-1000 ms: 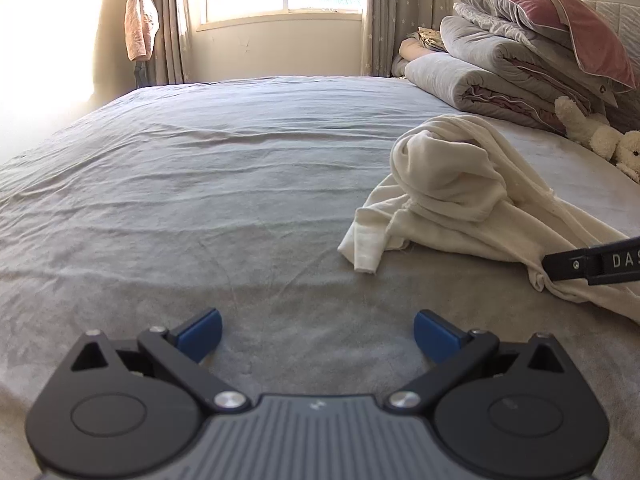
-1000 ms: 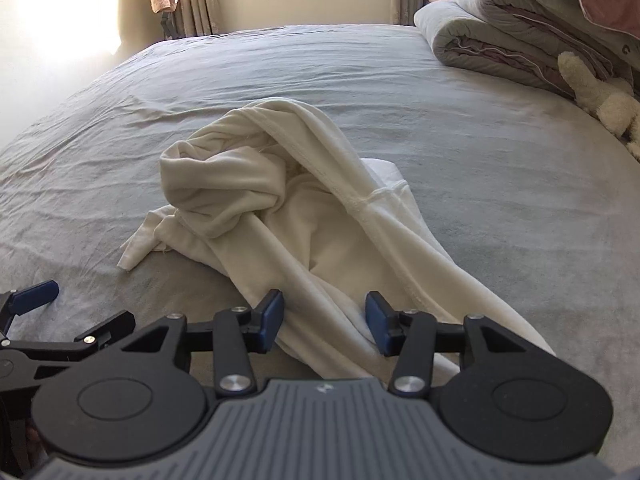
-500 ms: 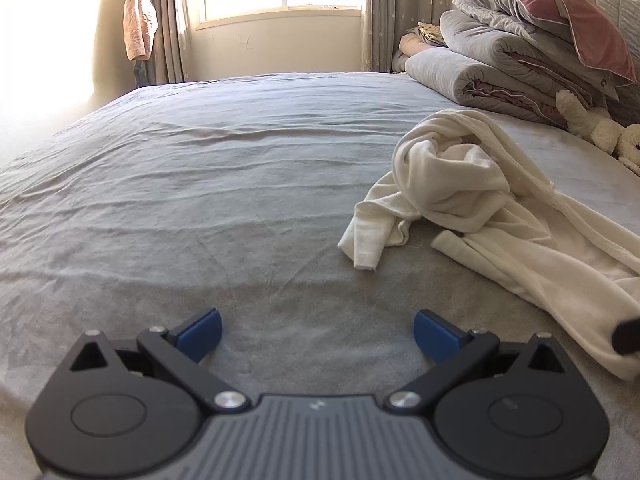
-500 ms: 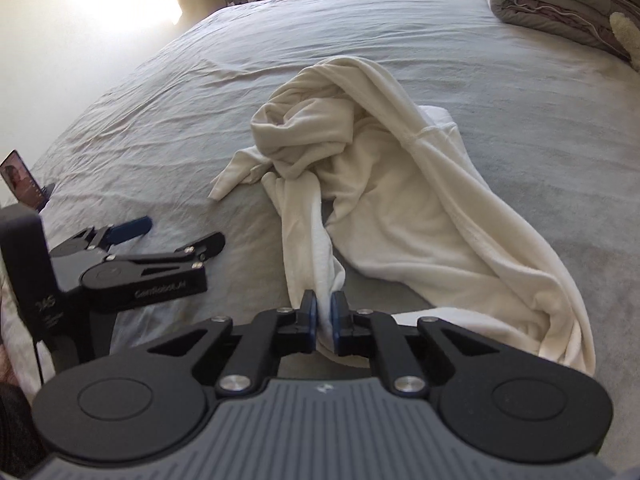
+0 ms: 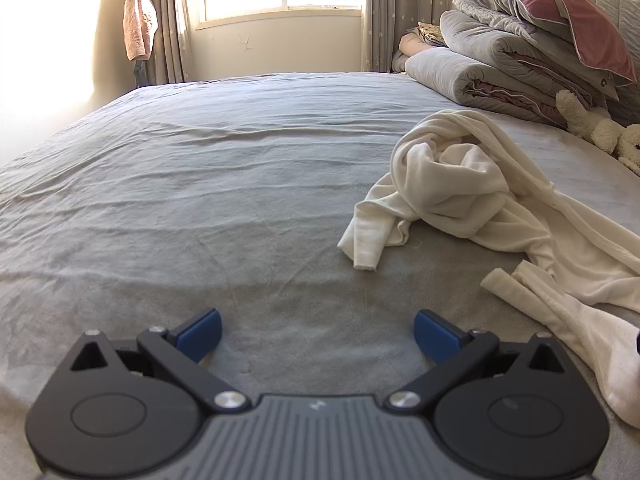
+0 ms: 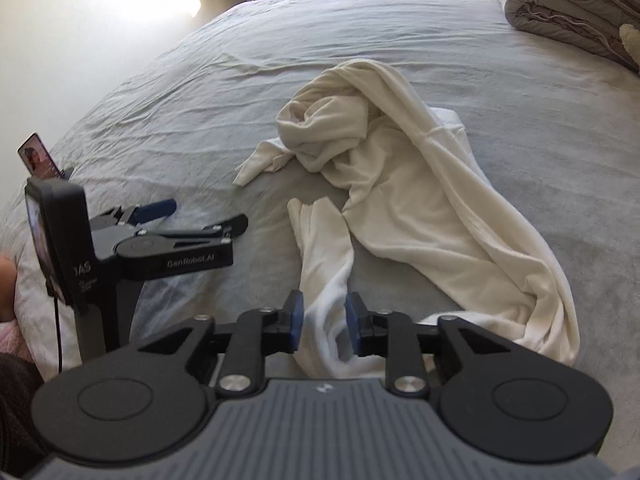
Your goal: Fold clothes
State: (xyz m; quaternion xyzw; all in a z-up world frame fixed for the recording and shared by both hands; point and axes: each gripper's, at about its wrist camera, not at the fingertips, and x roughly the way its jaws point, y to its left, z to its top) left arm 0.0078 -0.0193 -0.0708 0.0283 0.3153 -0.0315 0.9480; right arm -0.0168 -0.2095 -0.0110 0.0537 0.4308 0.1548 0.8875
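Note:
A crumpled cream garment point(image 6: 404, 184) lies on the grey bed point(image 6: 280, 60); it also shows in the left wrist view point(image 5: 472, 196) at the right. One long sleeve point(image 6: 326, 252) stretches toward my right gripper point(image 6: 323, 320), whose jaws stand partly open around the sleeve's end, with the blue pads not pressing it. My left gripper point(image 5: 316, 332) is wide open and empty, low over bare sheet left of the garment; it also shows in the right wrist view point(image 6: 180, 220).
Folded grey quilts and a maroon pillow point(image 5: 520, 40) are stacked at the bed's far right, with plush toys point(image 5: 596, 128) beside them. A window and curtains stand behind the bed. A phone point(image 6: 36, 158) shows at the left.
My right gripper was shut on the sleeve half a second ago; its jaws have opened. The sleeve now lies pulled out straight toward me. The left gripper has stayed still and open.

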